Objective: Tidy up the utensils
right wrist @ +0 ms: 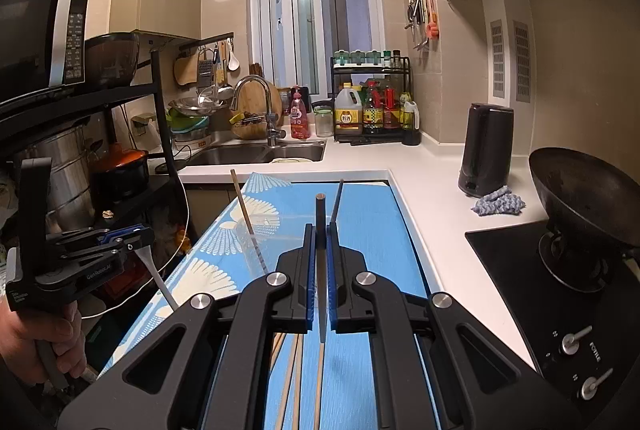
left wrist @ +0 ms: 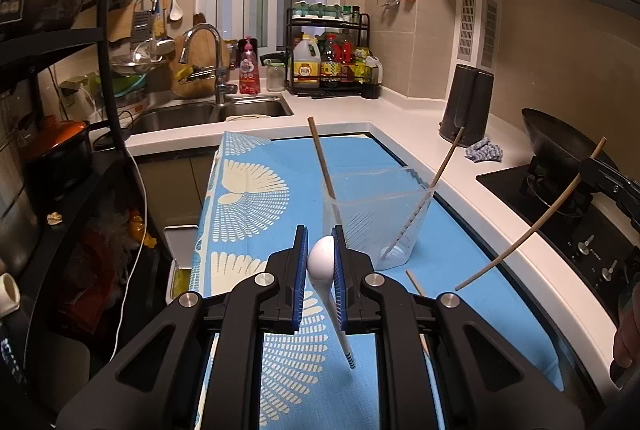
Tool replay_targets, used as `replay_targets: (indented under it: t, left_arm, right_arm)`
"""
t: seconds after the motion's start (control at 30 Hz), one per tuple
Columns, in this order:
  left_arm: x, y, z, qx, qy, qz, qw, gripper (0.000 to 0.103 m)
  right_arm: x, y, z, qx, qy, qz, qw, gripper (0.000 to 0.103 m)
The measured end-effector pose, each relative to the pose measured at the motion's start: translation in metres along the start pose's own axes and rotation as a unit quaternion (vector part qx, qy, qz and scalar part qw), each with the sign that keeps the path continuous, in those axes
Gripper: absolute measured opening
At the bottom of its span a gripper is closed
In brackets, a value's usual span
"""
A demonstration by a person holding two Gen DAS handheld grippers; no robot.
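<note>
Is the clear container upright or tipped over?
Upright. The clear container stands on its base on the blue cloth, open end up, with two chopsticks leaning inside against its rim.

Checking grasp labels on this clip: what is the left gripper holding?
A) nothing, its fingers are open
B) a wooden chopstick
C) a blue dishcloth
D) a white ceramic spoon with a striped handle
D: in the left wrist view, the left gripper has its blue-padded fingers closed on the white ceramic spoon with a striped handle, held above the blue patterned table cover, near the clear plastic container.
</note>
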State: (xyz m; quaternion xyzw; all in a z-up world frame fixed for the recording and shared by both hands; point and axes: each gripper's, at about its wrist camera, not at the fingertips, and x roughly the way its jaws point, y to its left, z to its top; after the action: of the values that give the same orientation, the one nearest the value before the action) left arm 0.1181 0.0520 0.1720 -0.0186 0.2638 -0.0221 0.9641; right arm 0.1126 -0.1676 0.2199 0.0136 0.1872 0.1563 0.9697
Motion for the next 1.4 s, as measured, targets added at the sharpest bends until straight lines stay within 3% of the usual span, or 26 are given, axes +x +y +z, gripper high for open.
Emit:
replay_targets:
  t: [0.27,0.5,0.67,0.83,1.0,1.4]
  left_arm:
    - [-0.004,0.009,0.056,0.007,0.01,-0.024,0.9996,0.012]
    - [-0.014,0.004,0.132,0.012,-0.043,-0.037,0.9983,0.012]
    - [0.015,-0.01,0.156,0.02,-0.063,-0.03,0.9974,0.012]
    - [0.068,-0.025,0.147,0.048,-0.051,-0.014,0.9975,0.012]
    - [0.119,-0.033,0.117,0.058,-0.019,-0.016,0.998,0.012]
    - [0.171,-0.032,0.059,0.073,0.028,-0.024,0.9966,0.012]
  right_arm:
    - [-0.002,0.005,0.063,-0.014,-0.003,0.021,1.0,0.005]
    - [-0.006,0.011,0.127,-0.017,-0.051,0.044,0.998,0.005]
    - [0.03,0.017,0.139,-0.021,-0.049,0.043,0.998,0.005]
    - [0.078,0.014,0.12,-0.024,-0.026,0.033,0.999,0.005]
    - [0.126,0.009,0.092,-0.022,0.011,0.037,0.999,0.005]
    - [0.185,0.008,0.029,-0.031,0.099,0.039,0.994,0.005]
